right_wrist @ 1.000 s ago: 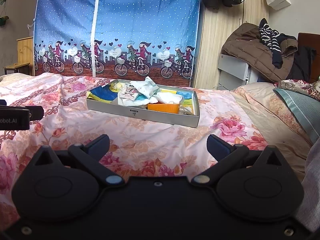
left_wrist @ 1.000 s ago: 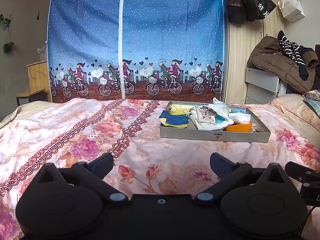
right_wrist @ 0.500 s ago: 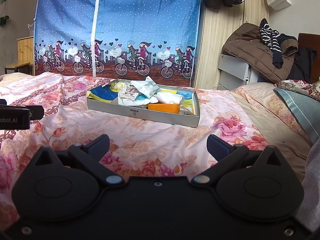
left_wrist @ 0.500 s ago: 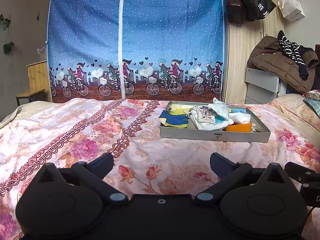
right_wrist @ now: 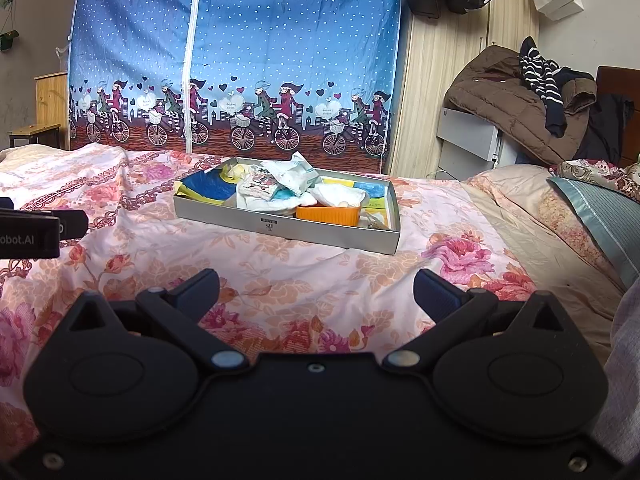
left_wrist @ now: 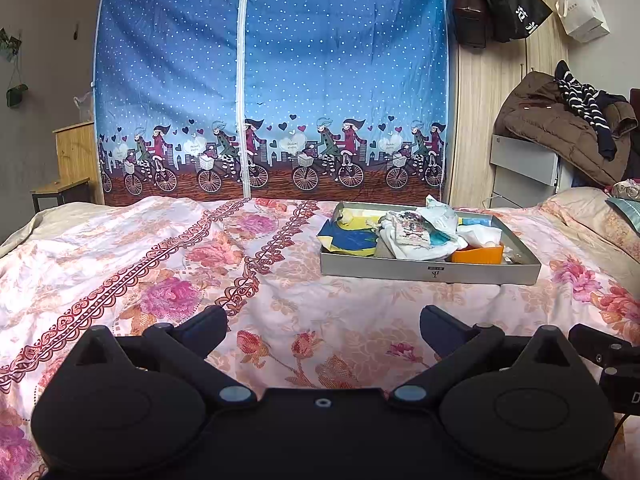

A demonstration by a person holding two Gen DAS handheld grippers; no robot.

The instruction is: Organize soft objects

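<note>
A grey tray (left_wrist: 430, 273) (right_wrist: 280, 229) sits on the floral bedspread, ahead and right of centre. It holds a heap of soft things: a blue and yellow cloth (left_wrist: 352, 238) (right_wrist: 206, 188), white printed cloths (left_wrist: 416, 232) (right_wrist: 276, 190) and an orange tub (left_wrist: 478, 254) (right_wrist: 328, 213). My left gripper (left_wrist: 323, 320) is open and empty, low over the bed, short of the tray. My right gripper (right_wrist: 316, 286) is open and empty, also short of the tray.
A blue fabric wardrobe (left_wrist: 272, 80) stands behind the bed. Coats (left_wrist: 560, 128) lie piled on a grey unit at the right. Pillows (right_wrist: 592, 208) lie at the right. The left gripper's side (right_wrist: 36, 232) shows in the right wrist view.
</note>
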